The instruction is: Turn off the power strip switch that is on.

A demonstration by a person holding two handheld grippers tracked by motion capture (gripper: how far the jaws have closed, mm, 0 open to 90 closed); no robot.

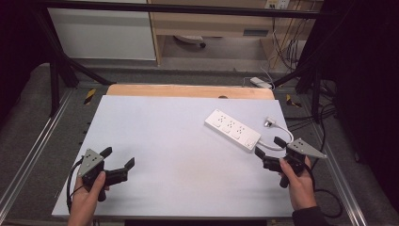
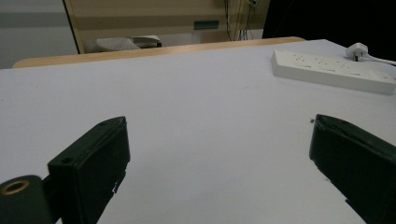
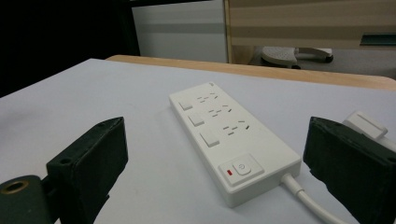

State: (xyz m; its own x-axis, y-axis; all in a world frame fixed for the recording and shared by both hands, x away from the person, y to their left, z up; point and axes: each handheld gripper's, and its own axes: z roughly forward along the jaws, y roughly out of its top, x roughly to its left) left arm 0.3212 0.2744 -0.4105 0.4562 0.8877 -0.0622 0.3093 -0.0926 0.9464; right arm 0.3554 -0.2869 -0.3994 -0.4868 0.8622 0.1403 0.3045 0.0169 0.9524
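- The left hand (image 1: 87, 197) comes in from the bottom edge of the high view and holds the left tool (image 1: 117, 159) low over the near left part of the counter (image 1: 160, 136). A grey three-cornered plate (image 1: 90, 161) sits on top of it and a dark cable loops beside the wrist.
- The left tool's jaws stand wide apart with nothing between them; in the left gripper view only bare white counter lies in the gap.
- The counter is a white sheet on a wooden top, whose pale wood edge (image 1: 188, 90) shows along the far side.
- A white power strip (image 1: 232, 129) lies flat and slantwise on the right half of the counter, well apart from the left tool. In the right gripper view the power strip (image 3: 229, 135) shows three rows of sockets, each with a small switch, and a larger switch with a red mark at its near end.
- A white cord (image 1: 277, 141) leaves that near end and curves round to a white plug (image 1: 269, 122) lying on the counter just beyond the strip.
- The right tool (image 1: 267, 146) hovers just beside the strip's near end, with its jaws spread wide and empty; the cord runs between them.
- The right hand (image 1: 297, 181) grips it near the counter's right edge, with a grey plate on top.
- Beyond the counter stand a dark frame, a pale cabinet and wooden shelving.
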